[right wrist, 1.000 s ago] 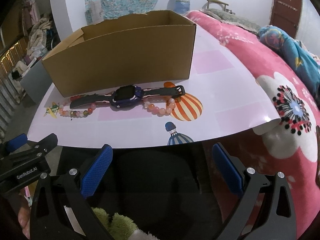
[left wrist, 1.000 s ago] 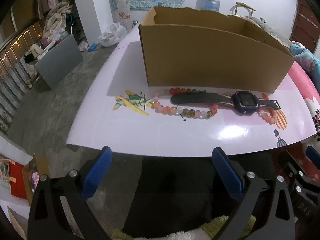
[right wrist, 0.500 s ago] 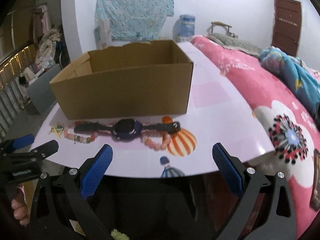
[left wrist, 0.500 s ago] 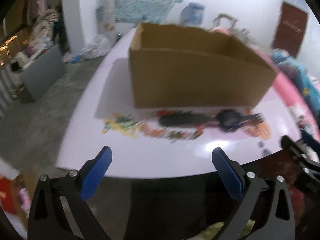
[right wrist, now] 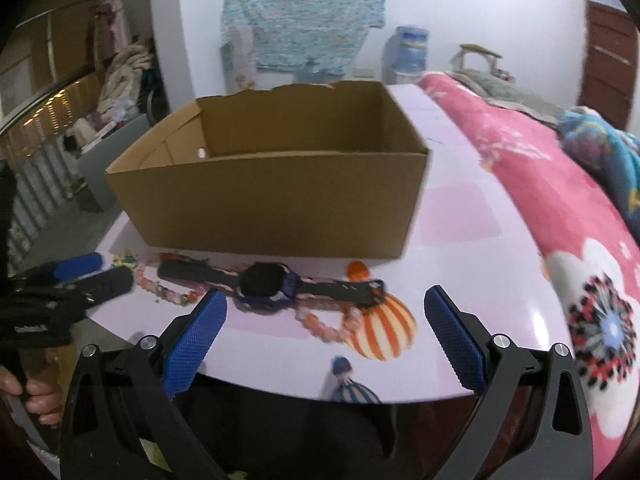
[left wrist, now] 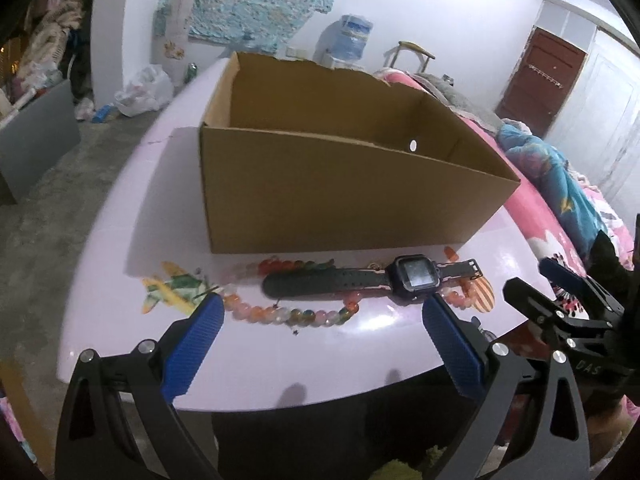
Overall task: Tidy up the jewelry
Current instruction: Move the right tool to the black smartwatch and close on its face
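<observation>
Watch and bead strands lie on the bench in front of the box; both grippers empty.

The watch (left wrist: 412,278) lies flat with its strap stretched left to right, just near of the cardboard box (left wrist: 344,196). A multicoloured bead strand (left wrist: 288,314) lies at its left end, passing under the strap; a pink bead strand (right wrist: 326,326) lies at its right end, over an orange striped balloon print (right wrist: 384,330). A yellow plane print (left wrist: 172,292) sits left of the beads. The box stands open on the pale bench (left wrist: 280,364); its floor is hidden. The left gripper (left wrist: 320,344) hovers at the near edge, fingers (left wrist: 192,344) spread wide, touching nothing. The right gripper (right wrist: 326,340) hovers likewise, fingers (right wrist: 456,340) spread. A pink floral bed (right wrist: 560,208) lies right.
</observation>
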### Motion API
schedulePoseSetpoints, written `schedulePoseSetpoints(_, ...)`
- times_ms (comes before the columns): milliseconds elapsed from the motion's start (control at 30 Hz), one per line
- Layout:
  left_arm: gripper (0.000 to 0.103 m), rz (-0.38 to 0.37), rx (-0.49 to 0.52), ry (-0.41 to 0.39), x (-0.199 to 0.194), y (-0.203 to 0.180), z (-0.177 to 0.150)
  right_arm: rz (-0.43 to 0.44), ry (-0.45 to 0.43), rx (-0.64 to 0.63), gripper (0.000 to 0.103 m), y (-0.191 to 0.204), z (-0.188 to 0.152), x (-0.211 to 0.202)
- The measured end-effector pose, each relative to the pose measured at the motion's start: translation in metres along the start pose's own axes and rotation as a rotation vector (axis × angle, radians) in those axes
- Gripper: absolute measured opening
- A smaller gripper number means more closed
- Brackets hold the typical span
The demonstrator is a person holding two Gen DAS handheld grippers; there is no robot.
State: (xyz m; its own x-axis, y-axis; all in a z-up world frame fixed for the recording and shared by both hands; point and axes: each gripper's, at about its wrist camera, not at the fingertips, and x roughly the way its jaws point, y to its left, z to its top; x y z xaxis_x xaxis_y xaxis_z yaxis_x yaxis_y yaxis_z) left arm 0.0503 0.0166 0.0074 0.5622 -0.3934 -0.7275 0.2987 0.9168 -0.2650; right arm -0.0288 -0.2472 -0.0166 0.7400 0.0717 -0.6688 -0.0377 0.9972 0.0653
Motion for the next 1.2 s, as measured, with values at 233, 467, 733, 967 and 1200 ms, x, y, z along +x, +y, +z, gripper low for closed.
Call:
schedulePoseSetpoints(233, 0.066, -0.063, -0.052, 0.095, 0.033, 0.017, 0.013, 0.069, 0.067, 0.003, 0.067, 0.007, 0.014, 0.031)
schedulePoseSetpoints(467, 0.058, -0.069, -0.095, 0.177, 0.053, 0.032, 0.020, 0.094, 0.150, 0.020, 0.042, 0.009, 0.013, 0.056)
schedulePoseSetpoints(733, 0.058, -0.085, -0.077, 0.217, 0.064, 0.033, 0.026, 0.090, 0.189, 0.019, 0.035, 0.011, 0.005, 0.063)
schedulePoseSetpoints(967, 0.057, -0.198, -0.157, 0.228, 0.059, 0.047, 0.025, 0.080, 0.189, 0.010, 0.035, 0.010, 0.005, 0.061)
schedulePoseSetpoints(1200, 0.057, -0.399, -0.328, 0.189, 0.045, 0.071, 0.019, 0.074, 0.185, 0.006, 0.035, 0.010, 0.004, 0.062)
